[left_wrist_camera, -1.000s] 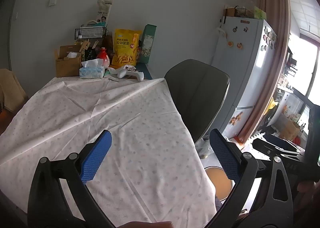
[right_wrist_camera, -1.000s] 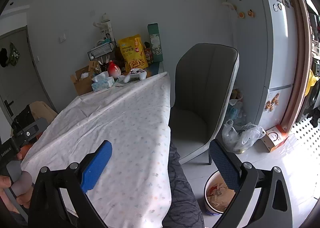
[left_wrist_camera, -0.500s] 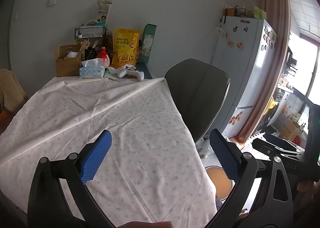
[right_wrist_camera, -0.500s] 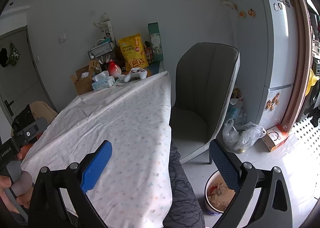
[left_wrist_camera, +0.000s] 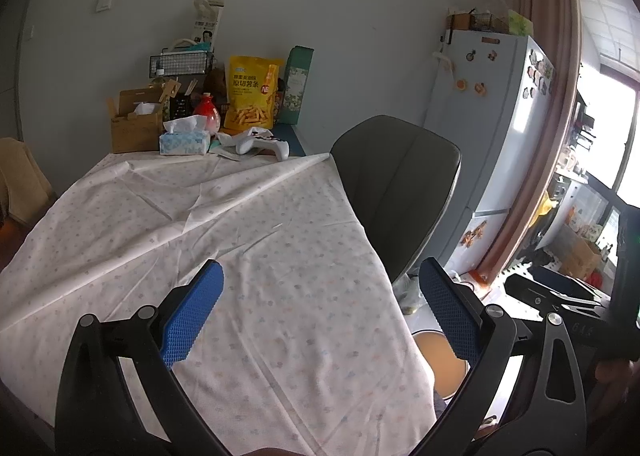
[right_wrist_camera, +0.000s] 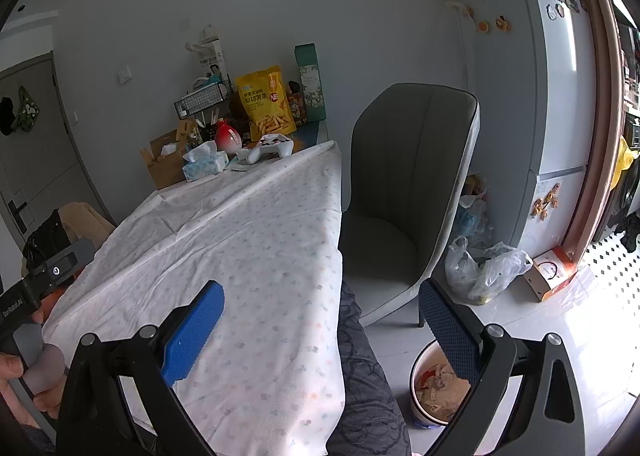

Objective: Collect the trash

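A white bin [right_wrist_camera: 434, 390] with crumpled paper and wrappers in it stands on the floor at the table's near right corner. In the left wrist view only part of the bin [left_wrist_camera: 438, 360] shows past the cloth's edge. My left gripper [left_wrist_camera: 320, 316] hovers open over the tablecloth [left_wrist_camera: 240, 224] with nothing between its blue pads. My right gripper [right_wrist_camera: 320, 332] is open and empty too, above the table's right edge, with the bin below its right finger. A small flat wrapper [left_wrist_camera: 230, 154] lies at the far end beside a white game controller [left_wrist_camera: 264, 146].
Clustered at the table's far end are a tissue box [left_wrist_camera: 185, 138], a yellow snack bag [left_wrist_camera: 252, 96], a red vase [left_wrist_camera: 208, 116] and a cardboard box [left_wrist_camera: 134, 124]. A grey chair [right_wrist_camera: 408, 160] stands to the right. Beyond it are a fridge [right_wrist_camera: 528, 76] and a plastic bag [right_wrist_camera: 480, 268].
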### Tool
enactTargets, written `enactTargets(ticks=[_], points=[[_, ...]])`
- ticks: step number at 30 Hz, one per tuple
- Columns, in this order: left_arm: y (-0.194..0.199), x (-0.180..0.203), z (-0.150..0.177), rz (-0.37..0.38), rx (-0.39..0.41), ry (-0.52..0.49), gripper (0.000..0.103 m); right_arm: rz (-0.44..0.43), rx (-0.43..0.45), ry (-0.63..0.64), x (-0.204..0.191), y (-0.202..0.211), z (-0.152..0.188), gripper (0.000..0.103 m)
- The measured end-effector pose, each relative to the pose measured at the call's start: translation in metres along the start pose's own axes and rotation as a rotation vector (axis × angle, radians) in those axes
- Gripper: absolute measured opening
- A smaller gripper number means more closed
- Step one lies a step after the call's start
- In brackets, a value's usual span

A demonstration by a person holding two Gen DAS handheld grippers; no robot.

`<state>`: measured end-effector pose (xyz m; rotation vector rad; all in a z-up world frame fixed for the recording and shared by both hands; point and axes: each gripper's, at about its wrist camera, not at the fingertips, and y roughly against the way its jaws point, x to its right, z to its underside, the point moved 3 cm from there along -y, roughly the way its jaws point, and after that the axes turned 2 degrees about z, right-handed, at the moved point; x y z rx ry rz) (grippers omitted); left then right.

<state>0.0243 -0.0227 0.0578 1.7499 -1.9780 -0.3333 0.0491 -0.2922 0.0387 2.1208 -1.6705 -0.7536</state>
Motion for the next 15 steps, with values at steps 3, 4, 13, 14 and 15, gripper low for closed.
enactTargets(ticks=[3, 4, 13, 14, 15], points=[[-0.0011, 0.0, 0.001, 0.001, -0.003, -0.002, 0.097, 0.001, -0.006, -0.003, -0.0001, -0.0032, 0.0034, 0.095], [-0.002, -0.0003, 0.0019, 0.002, -0.005, -0.002, 0.097, 0.002, -0.008, -0.004, 0.0001, -0.0042, 0.0045, 0.095], [-0.0074, -0.0016, 0.0045, 0.007, -0.023, 0.0, 0.097, 0.007, -0.02, -0.015, 0.0027, -0.0087, 0.0084, 0.095], [-0.0081, -0.0018, 0.0046, 0.007, -0.024, 0.0, 0.097, 0.007, -0.021, -0.015, 0.003, -0.0095, 0.0082, 0.095], [-0.0086, -0.0019, 0.0049, 0.008, -0.025, -0.001, 0.097, 0.007, -0.023, -0.015, 0.003, -0.0098, 0.0081, 0.095]])
